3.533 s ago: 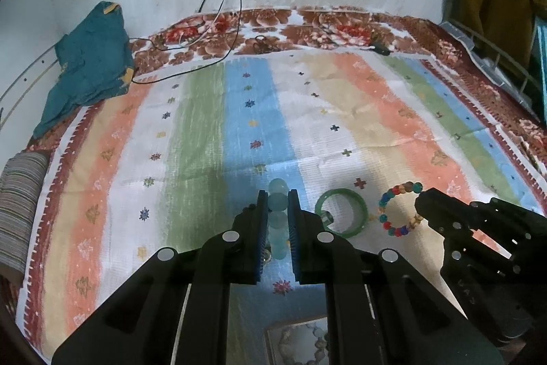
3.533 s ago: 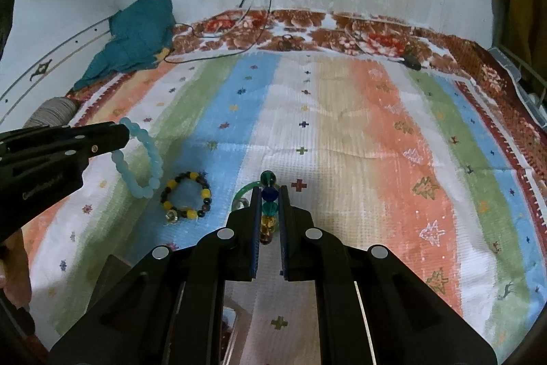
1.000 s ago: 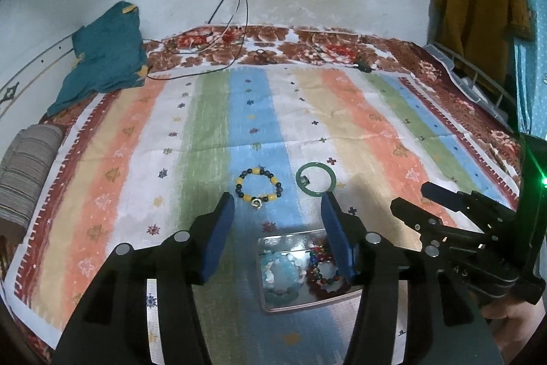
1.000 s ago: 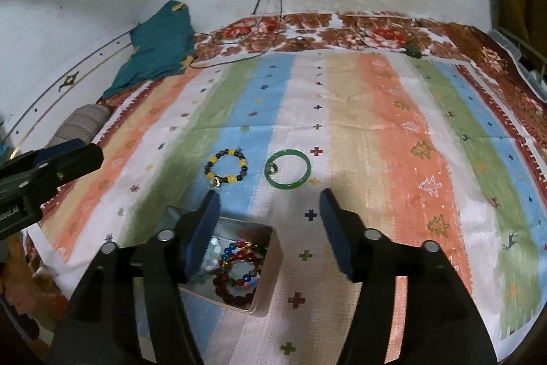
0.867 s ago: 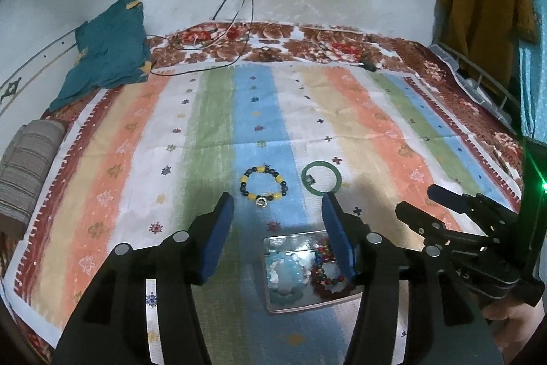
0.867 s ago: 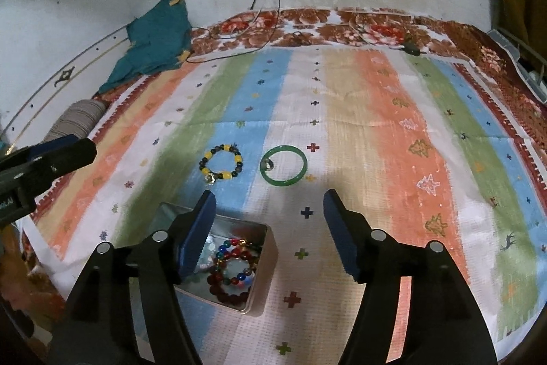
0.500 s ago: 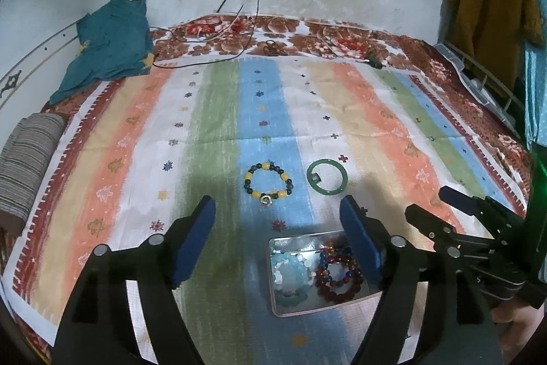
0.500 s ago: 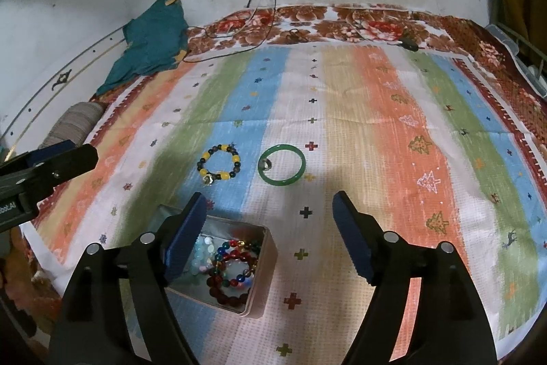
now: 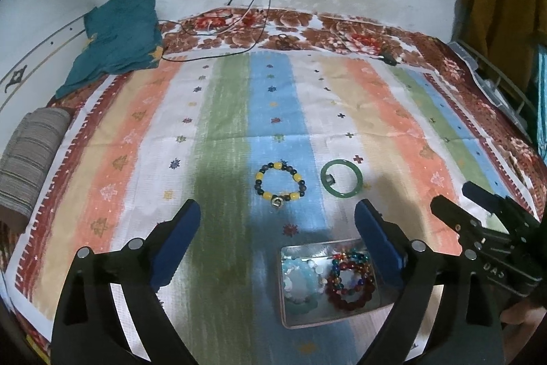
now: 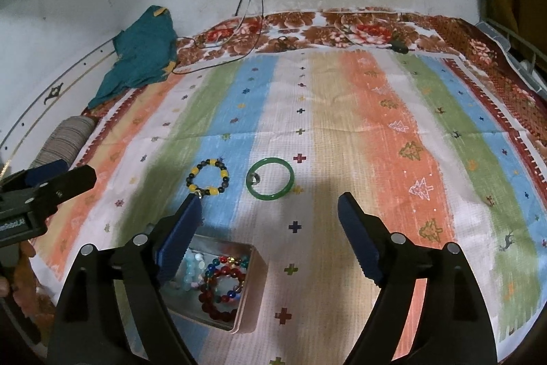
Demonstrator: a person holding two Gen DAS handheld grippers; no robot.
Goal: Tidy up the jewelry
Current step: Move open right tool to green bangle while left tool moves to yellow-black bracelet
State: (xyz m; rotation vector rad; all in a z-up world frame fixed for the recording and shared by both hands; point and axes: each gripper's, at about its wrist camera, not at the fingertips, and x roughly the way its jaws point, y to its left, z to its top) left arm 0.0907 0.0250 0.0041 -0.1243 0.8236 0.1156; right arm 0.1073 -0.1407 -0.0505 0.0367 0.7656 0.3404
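**Hovering with both grippers spread above the tin**

Holding both tools over the striped cloth (image 9: 393, 112), I am keeping the left gripper (image 9: 277, 219) wide apart and empty, and the right gripper (image 10: 270, 211) is also spread with nothing between its fingers. I am using the metal tin (image 9: 290, 320) as my landmark. Inside it the pale blue bracelet (image 9: 301, 279) and the dark red bead bracelets (image 9: 348, 283) are lying together, because this is where the jewelry belongs. Beyond the tin, apart from it, the black-and-yellow bead bracelet (image 9: 280, 182) is lying flat, and just beside that, to its right, the green bangle (image 9: 341, 182). I judge these two are waiting for collection, so I am keeping the fingers spread for the next grasp.
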